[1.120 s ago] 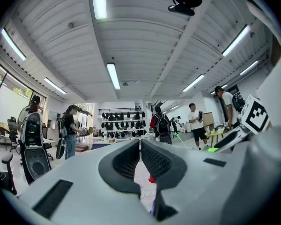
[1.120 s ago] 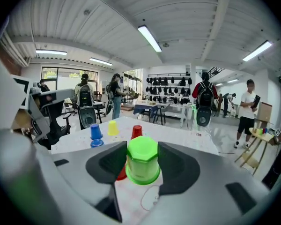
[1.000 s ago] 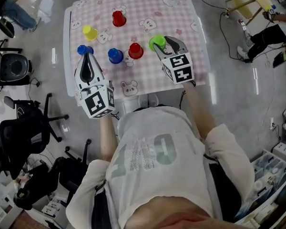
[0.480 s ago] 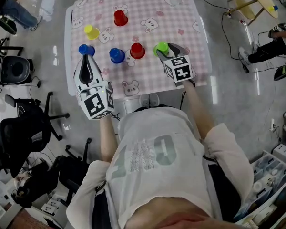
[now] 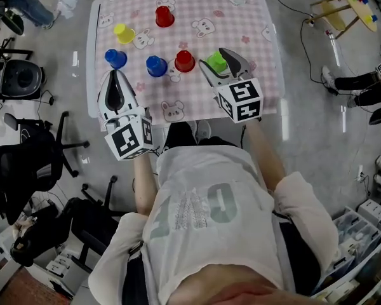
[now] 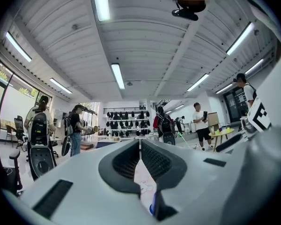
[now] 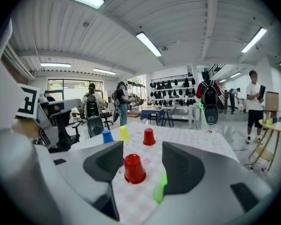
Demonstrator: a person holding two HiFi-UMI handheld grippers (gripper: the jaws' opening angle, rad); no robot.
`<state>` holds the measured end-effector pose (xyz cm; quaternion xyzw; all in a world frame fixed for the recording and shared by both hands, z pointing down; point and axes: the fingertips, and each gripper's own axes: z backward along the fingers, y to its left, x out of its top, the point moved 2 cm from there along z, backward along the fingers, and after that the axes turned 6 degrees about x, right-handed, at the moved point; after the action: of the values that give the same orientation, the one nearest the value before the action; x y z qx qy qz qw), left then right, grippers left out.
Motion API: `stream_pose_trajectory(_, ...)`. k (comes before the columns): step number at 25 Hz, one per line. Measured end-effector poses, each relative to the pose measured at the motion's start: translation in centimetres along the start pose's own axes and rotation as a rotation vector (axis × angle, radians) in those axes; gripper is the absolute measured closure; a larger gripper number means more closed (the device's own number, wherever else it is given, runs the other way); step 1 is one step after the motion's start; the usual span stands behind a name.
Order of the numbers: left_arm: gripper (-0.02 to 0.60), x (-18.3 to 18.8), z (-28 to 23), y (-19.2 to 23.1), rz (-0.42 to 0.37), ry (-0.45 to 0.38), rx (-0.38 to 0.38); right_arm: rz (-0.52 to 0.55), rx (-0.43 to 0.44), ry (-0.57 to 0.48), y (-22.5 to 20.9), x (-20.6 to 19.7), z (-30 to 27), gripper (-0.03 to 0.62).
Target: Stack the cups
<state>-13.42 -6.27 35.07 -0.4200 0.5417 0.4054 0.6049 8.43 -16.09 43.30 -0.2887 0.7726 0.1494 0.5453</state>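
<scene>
**Head view, near to far.** The person's torso (image 5: 203, 208) fills the lower frame, and both claws reach up-frame over the near edge of the tabletop (image 5: 241, 18).

- **Left claw** (image 5: 116, 75), at the cloth's lower left: jaws pressed together and empty, placed as in both earlier frames. Its tip points at a blue cup (image 5: 115, 58).
- **Right claw** (image 5: 213, 58), right of centre: its jaws have just been opening and now stand spread. Earlier they sat closer about the green cup (image 5: 216, 62). That cup remains between them, just right of the near red cup (image 5: 184, 60).
- **Other cups:** a second blue cup (image 5: 156, 65) sits left of the near red cup. Farther up-frame are the yellow cup (image 5: 124, 33) and the far red cup (image 5: 165, 16). All six cups sit singly.

**Right gripper view.** The green cup shows only as a sliver against the inner face of the right-hand jaw. The near red cup stands upright beyond the gap, clear of both jaws.

**Left gripper view.** The jaw tips meet, with a strip of cloth and a blue sliver below them. Only the head view shows all six cups.
</scene>
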Motion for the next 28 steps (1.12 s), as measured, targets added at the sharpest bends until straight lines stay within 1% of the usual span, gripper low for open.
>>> stream_pose_trajectory(3,0.548,-0.8,0.6,0.6,0.009,0.009,0.007,-0.008,0.055,-0.059,3.6,2.2,-0.9,0.327)
stream_pose_trajectory(6,0.548,-2.0,0.5,3.1,0.008,0.017,0.021,-0.024,0.113,-0.099,8.3,3.5,-3.3,0.327)
stream_pose_trajectory(9,0.548,-1.9,-0.9,5.7,0.008,0.008,0.020,-0.012,0.160,-0.109,12.3,5.3,-6.6,0.329)
stream_pose_trajectory(11,0.548,-1.4,-2.1,7.5,-0.003,-0.002,0.007,-0.006,0.160,-0.097,14.1,6.3,-9.4,0.329)
stream_pose_trajectory(15,0.548,-1.5,-4.0,12.0,-0.004,0.000,-0.008,-0.038,0.133,-0.034,17.9,6.4,-16.7,0.329)
stream_pose_trajectory(17,0.548,-1.9,-4.8,14.3,0.003,0.009,0.004,-0.058,0.113,0.024,19.3,5.7,-20.3,0.329)
stream_pose_trajectory(18,0.548,-2.0,-5.1,15.3,0.006,0.009,0.014,-0.050,0.094,0.059,19.6,5.2,-22.0,0.329)
stream_pose_trajectory(21,0.548,-2.1,-5.9,17.8,0.010,0.002,0.038,-0.004,0.030,0.163,19.6,3.4,-26.0,0.327)
stream_pose_trajectory(23,0.549,-2.4,-6.1,18.9,0.012,0.009,0.051,-0.007,0.013,0.219,19.4,2.1,-27.8,0.327)
stream_pose_trajectory(28,0.548,-3.6,-5.9,20.3,0.013,0.033,0.074,-0.002,0.001,0.279,18.8,0.3,-29.9,0.330)
